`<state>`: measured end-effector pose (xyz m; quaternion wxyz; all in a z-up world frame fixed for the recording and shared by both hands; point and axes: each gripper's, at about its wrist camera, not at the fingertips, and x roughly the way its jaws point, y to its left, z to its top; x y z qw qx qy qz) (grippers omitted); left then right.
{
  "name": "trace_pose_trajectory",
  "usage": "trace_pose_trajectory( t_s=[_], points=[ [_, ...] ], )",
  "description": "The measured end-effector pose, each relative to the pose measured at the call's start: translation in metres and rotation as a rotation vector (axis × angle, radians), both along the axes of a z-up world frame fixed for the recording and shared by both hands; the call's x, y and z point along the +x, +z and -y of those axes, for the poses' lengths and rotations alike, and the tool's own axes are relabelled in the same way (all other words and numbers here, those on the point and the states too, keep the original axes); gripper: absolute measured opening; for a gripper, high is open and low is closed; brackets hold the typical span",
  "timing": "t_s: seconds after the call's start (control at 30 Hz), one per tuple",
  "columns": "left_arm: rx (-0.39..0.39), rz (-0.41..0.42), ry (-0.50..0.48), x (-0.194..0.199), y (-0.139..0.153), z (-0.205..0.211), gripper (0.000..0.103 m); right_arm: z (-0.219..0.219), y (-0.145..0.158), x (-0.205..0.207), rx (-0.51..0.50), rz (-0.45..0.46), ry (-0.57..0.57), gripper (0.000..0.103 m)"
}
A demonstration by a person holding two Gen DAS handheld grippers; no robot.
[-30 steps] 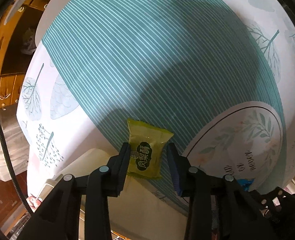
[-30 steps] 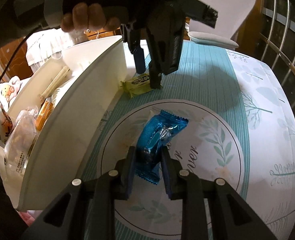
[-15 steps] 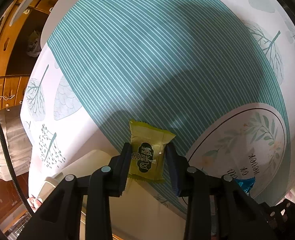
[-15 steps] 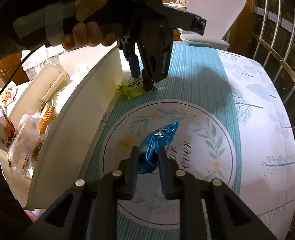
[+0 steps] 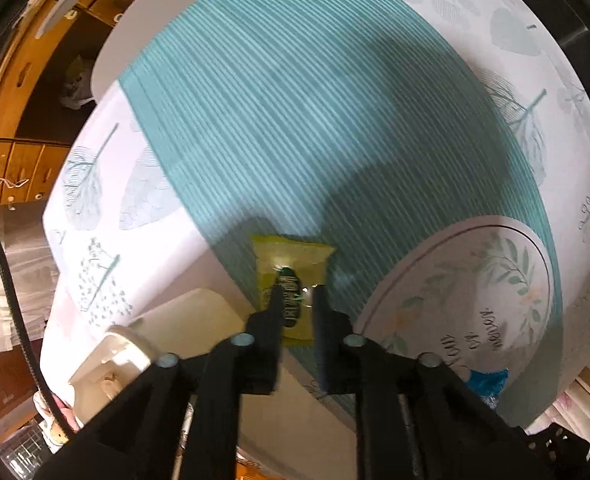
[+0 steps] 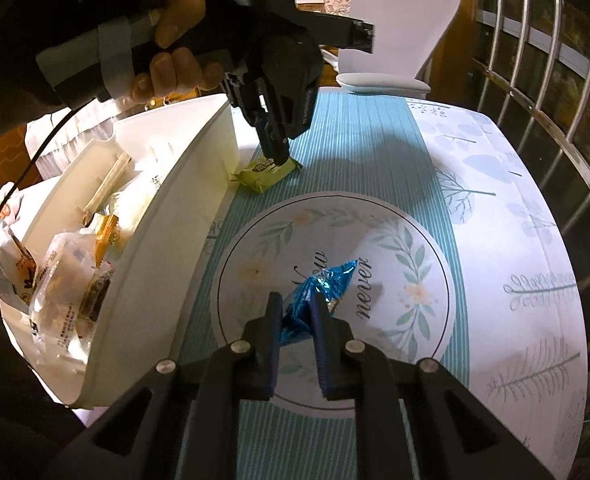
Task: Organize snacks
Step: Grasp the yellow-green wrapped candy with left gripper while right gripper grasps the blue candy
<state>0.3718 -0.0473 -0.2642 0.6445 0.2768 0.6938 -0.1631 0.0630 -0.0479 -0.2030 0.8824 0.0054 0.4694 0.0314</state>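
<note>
Both grippers are clamping snacks at once. The left gripper (image 5: 297,294), pointing straight down, has just been closing and is now pinching the green packet (image 5: 291,276) across its middle, right beside the white bin (image 6: 167,216) at the edge of the teal stripe on the tablecloth (image 5: 315,120). The right gripper (image 6: 297,312) has also just been closing and is squeezing the blue packet (image 6: 319,292), which is crumpling upward between the pads over the round leaf print. The bin, already holding several wrapped snacks, is sitting to the left in the right wrist view. To do this lift well, each hand is probably best rising straight and clearing the bin's wall before swinging over it, since the green packet is lying nearly against that wall and could snag. The foil looks slippery, so the grip should be staying firm until the packet is over the bin, and the two hands should be taking turns to avoid crossing.
</note>
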Motion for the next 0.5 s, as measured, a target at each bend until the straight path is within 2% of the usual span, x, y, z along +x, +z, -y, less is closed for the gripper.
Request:
trace_pose_trajectory(
  t_s=[0.03,0.27,0.5],
  points=[
    [0.005,-0.001,0.003,0.001,0.0,-0.001,0.03,0.0,0.0,-0.002,0.005,-0.001,-0.004,0.013],
    [0.056,0.01,-0.017,0.005,-0.01,0.001,0.036,0.005,-0.004,-0.006,0.021,-0.006,-0.013,0.009],
    [0.118,0.01,-0.024,0.012,-0.021,0.012,0.054,0.019,-0.007,-0.006,0.03,-0.016,-0.028,0.009]
  ],
)
